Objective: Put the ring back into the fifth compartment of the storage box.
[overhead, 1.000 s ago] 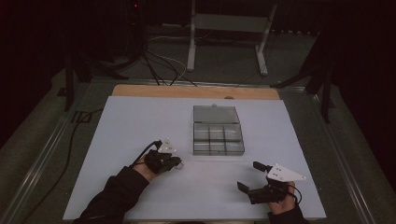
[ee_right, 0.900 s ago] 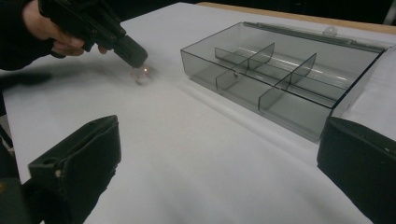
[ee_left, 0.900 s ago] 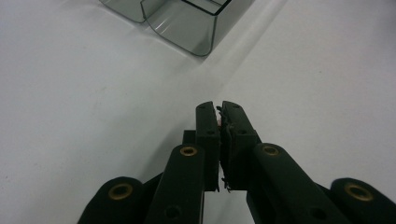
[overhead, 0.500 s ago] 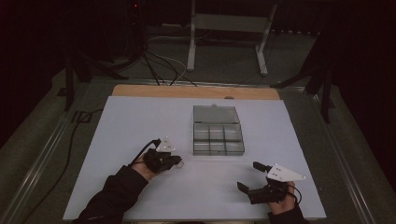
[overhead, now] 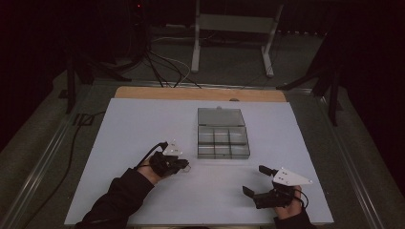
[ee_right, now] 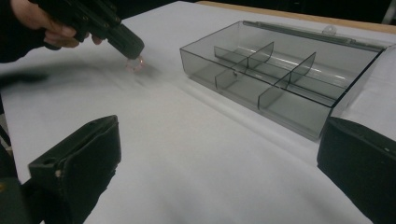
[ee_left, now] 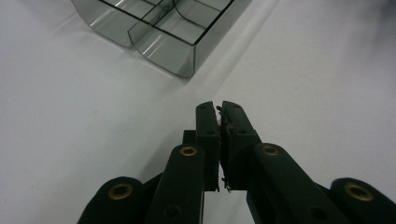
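A smoky see-through compartment box (overhead: 223,143) lies open mid-table, its lid (overhead: 220,117) folded flat behind it and its cells looking bare. My left gripper (overhead: 184,164) is just left of the box's front corner, tips close to the white sheet. Its jaws are shut (ee_left: 218,108) on a small pinkish see-through piece (ee_right: 135,63), of which a sliver shows at the tips (ee_left: 218,119). My right gripper (overhead: 254,179) is near the front edge, right of centre. It is open wide (ee_right: 219,163) with nothing between its fingers (ee_right: 79,154), and it faces the box (ee_right: 280,79).
A white sheet (overhead: 143,124) covers the table, with a wooden strip (overhead: 200,94) along the far edge. Beyond the table are a metal stand (overhead: 234,24) and cables (overhead: 157,62) on the dark floor. A cable (overhead: 71,157) runs along the table's left side.
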The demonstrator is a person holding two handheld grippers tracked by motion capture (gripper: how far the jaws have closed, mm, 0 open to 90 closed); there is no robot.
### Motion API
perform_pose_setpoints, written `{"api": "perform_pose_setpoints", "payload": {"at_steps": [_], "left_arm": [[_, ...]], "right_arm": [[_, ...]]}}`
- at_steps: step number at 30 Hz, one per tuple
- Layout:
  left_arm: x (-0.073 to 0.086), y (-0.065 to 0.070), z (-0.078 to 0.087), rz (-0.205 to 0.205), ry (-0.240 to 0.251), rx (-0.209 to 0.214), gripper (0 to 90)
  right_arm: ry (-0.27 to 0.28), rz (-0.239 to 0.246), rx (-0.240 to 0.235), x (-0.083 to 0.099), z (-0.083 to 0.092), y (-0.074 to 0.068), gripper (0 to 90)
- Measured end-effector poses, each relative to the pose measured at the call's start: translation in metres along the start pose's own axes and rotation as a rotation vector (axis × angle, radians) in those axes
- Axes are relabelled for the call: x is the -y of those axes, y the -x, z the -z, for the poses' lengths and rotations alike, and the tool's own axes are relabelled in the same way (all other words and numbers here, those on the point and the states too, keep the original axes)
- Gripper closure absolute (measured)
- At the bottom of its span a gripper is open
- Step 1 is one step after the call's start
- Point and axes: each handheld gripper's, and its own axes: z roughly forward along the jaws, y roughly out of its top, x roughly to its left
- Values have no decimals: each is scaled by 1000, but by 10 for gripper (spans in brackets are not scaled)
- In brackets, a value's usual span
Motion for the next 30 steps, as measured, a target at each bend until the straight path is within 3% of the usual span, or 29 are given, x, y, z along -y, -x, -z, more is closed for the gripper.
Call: {"api": "perform_pose_setpoints", "payload": {"at_steps": [30], "left_arm": [[-31,1,-13,-23,29,70,886]], "right_arm": [[0,2,1,0,0,-1,0]]}}
